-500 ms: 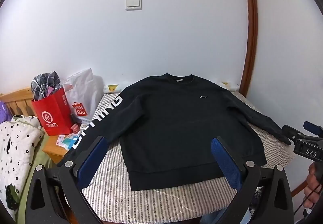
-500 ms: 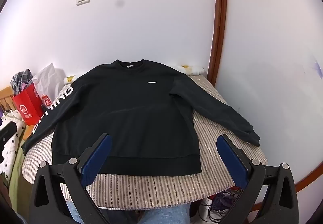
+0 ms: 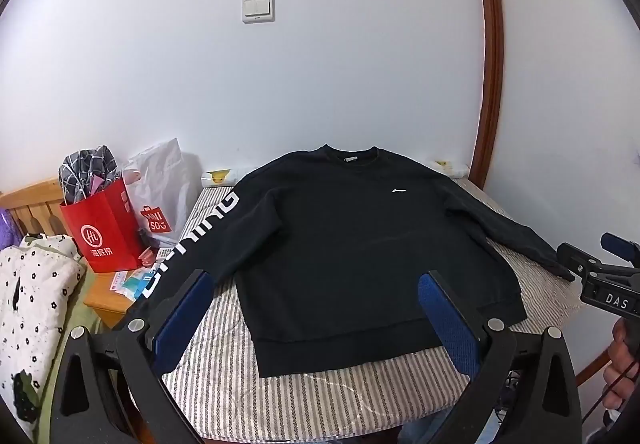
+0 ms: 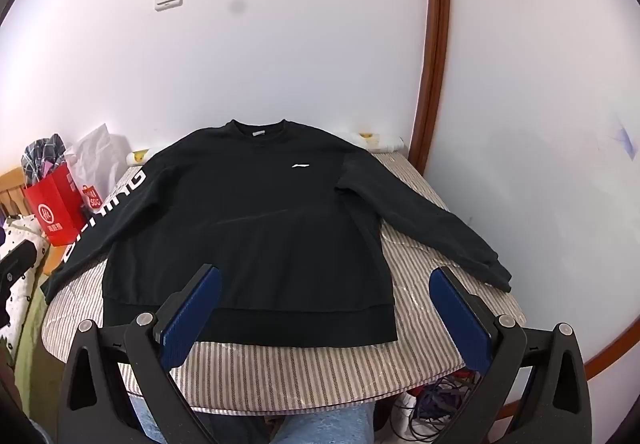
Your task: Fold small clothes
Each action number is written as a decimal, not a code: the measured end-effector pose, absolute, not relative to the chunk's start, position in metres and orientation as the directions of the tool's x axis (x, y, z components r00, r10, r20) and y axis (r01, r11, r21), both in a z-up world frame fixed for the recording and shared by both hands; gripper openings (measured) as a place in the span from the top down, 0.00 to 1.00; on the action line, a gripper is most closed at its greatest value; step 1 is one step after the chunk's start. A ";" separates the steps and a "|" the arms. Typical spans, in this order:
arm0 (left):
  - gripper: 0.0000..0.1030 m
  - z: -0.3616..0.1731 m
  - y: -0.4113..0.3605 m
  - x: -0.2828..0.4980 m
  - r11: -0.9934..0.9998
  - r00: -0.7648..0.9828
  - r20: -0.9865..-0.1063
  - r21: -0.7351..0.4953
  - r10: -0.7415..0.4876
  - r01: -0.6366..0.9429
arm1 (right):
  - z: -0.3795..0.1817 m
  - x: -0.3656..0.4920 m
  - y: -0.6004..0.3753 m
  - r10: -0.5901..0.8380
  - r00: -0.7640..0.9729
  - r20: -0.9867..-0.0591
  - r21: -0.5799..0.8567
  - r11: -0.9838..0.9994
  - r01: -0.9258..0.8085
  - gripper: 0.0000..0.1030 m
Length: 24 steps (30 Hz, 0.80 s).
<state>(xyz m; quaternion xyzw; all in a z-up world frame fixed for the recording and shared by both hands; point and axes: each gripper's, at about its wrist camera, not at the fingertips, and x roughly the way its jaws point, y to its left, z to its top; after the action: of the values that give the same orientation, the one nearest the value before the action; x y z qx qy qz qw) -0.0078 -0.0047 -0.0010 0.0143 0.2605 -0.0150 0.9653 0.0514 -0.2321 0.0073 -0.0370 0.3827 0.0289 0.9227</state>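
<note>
A black sweatshirt (image 3: 352, 244) (image 4: 248, 228) lies flat and face up on a striped table (image 3: 320, 392) (image 4: 312, 368), collar toward the wall, both sleeves spread outward. White lettering runs down its left sleeve (image 3: 188, 240) (image 4: 104, 211), whose cuff hangs past the table edge. My left gripper (image 3: 316, 288) hovers open above the hem near the left side, nothing between its blue pads. My right gripper (image 4: 326, 288) hovers open over the hem's right part, also holding nothing. The right gripper's front (image 3: 596, 272) shows at the right edge of the left wrist view.
A red paper bag (image 3: 104, 232) and a white plastic bag (image 3: 160, 199) stand on a wooden side table left of the striped table. A spotted white quilt (image 3: 28, 308) lies further left. The white wall is close behind. Cables (image 4: 440, 404) lie on the floor, my jeans-clad knees (image 4: 316, 424) below.
Both views have shifted only slightly; the sweatshirt has not moved and both grippers stay open.
</note>
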 end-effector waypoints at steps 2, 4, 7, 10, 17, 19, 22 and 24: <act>0.00 -0.001 -0.003 -0.007 0.999 0.861 -0.508 0.013 -0.019 0.030 | 0.008 0.053 -0.244 0.037 0.702 -0.711 -0.024 0.997 -0.077 0.01; 0.00 0.000 -0.001 -0.008 1.000 0.861 -0.509 0.007 -0.020 0.028 | 0.008 0.054 -0.245 0.042 0.703 -0.710 -0.018 0.997 -0.078 0.01; 0.00 0.003 0.003 -0.007 1.000 0.861 -0.507 0.001 -0.023 0.027 | 0.009 0.046 -0.245 0.045 0.707 -0.706 -0.018 0.997 -0.081 0.01; 0.00 0.003 0.007 -0.007 0.999 0.861 -0.508 -0.012 -0.033 0.032 | 0.010 0.046 -0.246 0.044 0.706 -0.707 -0.022 0.996 -0.085 0.01; 0.00 0.002 0.005 -0.006 0.999 0.859 -0.510 -0.013 -0.033 0.030 | 0.013 0.043 -0.247 0.046 0.713 -0.700 -0.023 0.996 -0.087 0.01; 0.00 0.002 0.006 -0.006 0.999 0.860 -0.509 -0.013 -0.035 0.033 | 0.013 0.043 -0.244 0.046 0.712 -0.701 -0.022 0.996 -0.086 0.01; 0.00 0.001 0.006 -0.006 0.999 0.861 -0.507 -0.012 -0.037 0.036 | 0.015 0.043 -0.245 0.049 0.712 -0.700 -0.018 0.996 -0.087 0.01; 0.00 0.001 0.006 -0.007 0.999 0.862 -0.506 -0.013 -0.039 0.038 | 0.016 0.043 -0.245 0.049 0.713 -0.699 -0.019 0.996 -0.088 0.01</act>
<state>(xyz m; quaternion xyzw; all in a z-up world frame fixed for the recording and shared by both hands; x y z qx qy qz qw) -0.0065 0.0061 0.0014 -0.0012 0.2622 -0.0199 0.9648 0.0431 -0.2451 0.0156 -0.0256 0.3770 0.0371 0.9251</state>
